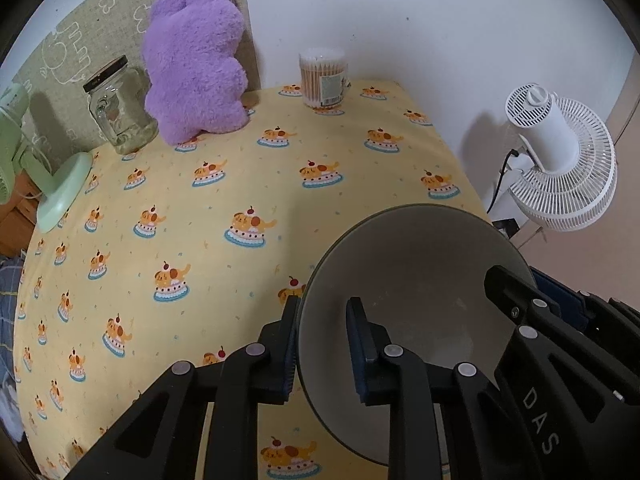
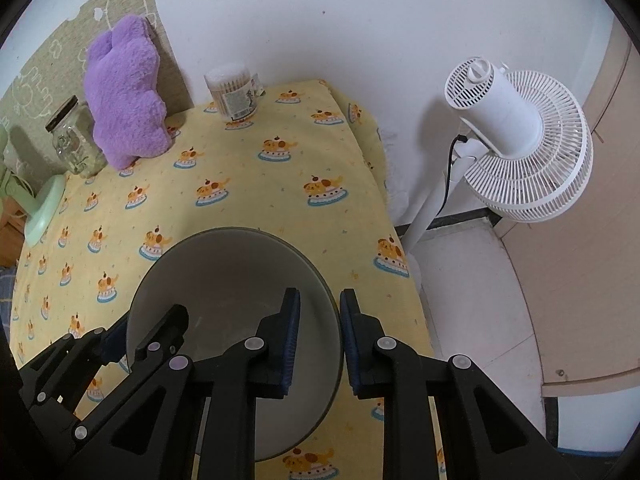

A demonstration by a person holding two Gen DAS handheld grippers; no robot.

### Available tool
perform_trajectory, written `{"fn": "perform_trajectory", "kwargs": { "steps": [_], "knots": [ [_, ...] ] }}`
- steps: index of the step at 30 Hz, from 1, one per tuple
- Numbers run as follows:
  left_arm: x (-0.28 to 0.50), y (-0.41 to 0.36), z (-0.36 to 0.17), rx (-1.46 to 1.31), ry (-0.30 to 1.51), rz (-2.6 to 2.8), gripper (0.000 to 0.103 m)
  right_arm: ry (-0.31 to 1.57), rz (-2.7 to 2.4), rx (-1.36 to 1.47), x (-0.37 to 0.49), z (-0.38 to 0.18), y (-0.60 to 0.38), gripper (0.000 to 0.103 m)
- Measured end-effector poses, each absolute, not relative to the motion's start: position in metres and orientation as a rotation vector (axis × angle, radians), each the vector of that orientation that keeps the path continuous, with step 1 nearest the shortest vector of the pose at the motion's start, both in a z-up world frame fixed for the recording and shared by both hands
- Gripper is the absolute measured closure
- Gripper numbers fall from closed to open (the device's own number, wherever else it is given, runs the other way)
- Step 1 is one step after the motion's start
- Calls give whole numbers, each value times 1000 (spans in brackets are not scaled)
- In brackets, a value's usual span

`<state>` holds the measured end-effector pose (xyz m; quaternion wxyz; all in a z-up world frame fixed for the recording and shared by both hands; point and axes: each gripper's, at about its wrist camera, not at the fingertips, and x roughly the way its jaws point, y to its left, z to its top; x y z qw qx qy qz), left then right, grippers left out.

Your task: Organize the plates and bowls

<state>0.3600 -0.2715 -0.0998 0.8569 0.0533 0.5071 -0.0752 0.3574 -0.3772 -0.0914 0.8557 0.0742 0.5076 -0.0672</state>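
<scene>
We pinch the grey bowl (image 1: pixel 412 280) at the bottom of the frame, left fingers (image 1: pixel 290 344) and right fingers (image 2: pixel 292 340) each squeezing its rim.

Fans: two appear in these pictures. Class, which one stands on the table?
The pale green fan, its round base resting on the yellow tablecloth at the table's left edge. The white fan stands on the floor beside the table.
</scene>
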Motion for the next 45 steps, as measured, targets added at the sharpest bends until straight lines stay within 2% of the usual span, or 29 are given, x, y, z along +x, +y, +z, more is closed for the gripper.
{"fn": "perform_trajectory", "kwargs": {
  "steps": [22, 45],
  "knots": [
    [311, -238, -45, 39, 1008, -120, 83, 1025, -98, 131, 315, -37, -349, 79],
    [222, -146, 5, 41, 944, -155, 83, 939, -131, 143, 219, 23, -259, 79]
  ]
}}
